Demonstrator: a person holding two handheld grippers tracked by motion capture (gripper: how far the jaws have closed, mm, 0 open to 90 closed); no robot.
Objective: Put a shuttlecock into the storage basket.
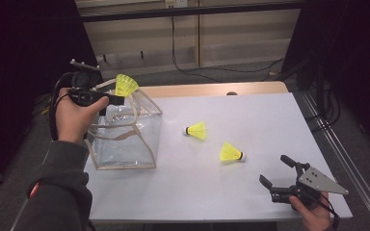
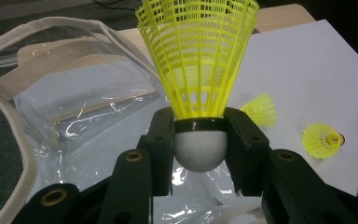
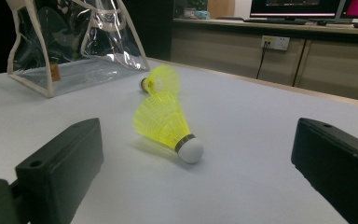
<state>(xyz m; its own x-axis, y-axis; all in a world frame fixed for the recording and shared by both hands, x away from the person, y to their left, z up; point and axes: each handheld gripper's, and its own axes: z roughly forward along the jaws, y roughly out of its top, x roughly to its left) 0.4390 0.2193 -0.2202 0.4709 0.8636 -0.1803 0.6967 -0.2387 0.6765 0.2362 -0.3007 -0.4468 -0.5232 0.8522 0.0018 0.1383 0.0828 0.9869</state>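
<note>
Up at the left of the white counter (image 1: 250,144), the left claw (image 2: 200,140) is clamped on a yellow shuttlecock (image 2: 196,60), its two black jaws pressing either side of the rounded white cork base just under a thin black band. The shuttlecock's skirt is a bright yellow plastic lattice of fine ribs and crossbars that flares outward from the base and points away from the claw. In the high view the held shuttlecock sits above the open top of a clear plastic bag (image 1: 125,134) with beige fabric trim, which stands upright on the counter's left part. Two more yellow shuttlecocks lie on their sides on the bare counter: a farther shuttlecock (image 1: 196,130) near the bag and a nearer shuttlecock (image 1: 231,153) closer to the right claw (image 1: 277,175). That right claw's jaws stand wide apart, low over the counter's near right corner, with nothing between them.
</note>
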